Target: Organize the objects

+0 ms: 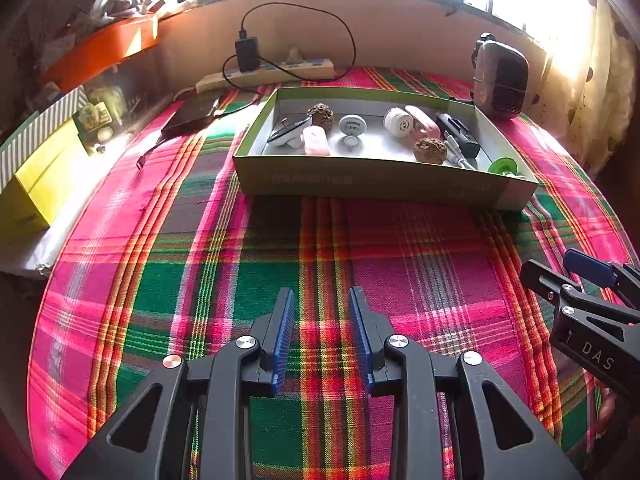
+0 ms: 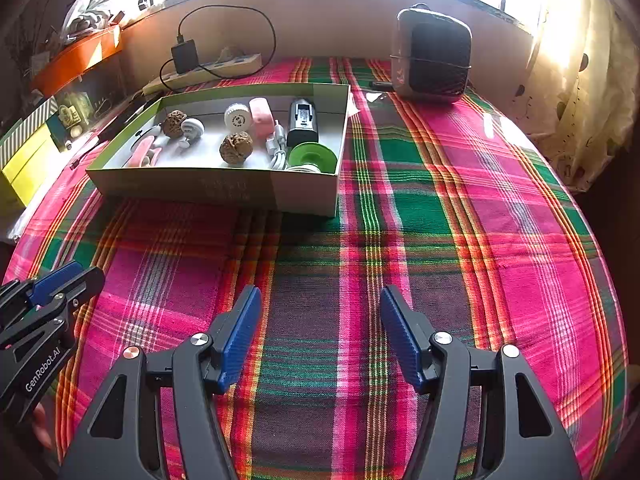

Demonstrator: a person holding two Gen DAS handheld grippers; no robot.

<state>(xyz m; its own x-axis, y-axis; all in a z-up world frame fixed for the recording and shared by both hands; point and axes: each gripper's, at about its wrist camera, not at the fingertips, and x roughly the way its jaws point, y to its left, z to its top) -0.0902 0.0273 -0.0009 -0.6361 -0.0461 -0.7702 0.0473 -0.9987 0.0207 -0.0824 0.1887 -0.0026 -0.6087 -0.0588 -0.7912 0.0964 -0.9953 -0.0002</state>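
Two empty grippers, your left gripper narrowly parted and your right gripper spread wide, hover over the plaid cloth short of the box, whose small, light, probably slippery contents suit a mid-body pinch.

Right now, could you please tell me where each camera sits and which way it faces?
Left wrist: on the left gripper, looking forward over the plaid cloth at the shallow green-rimmed cardboard box; own blue-padded fingers open, right gripper at right edge.
Right wrist: on the right gripper, facing the same way, box ahead-left; left gripper at left edge.
Shared: box, cloth, dark speaker.
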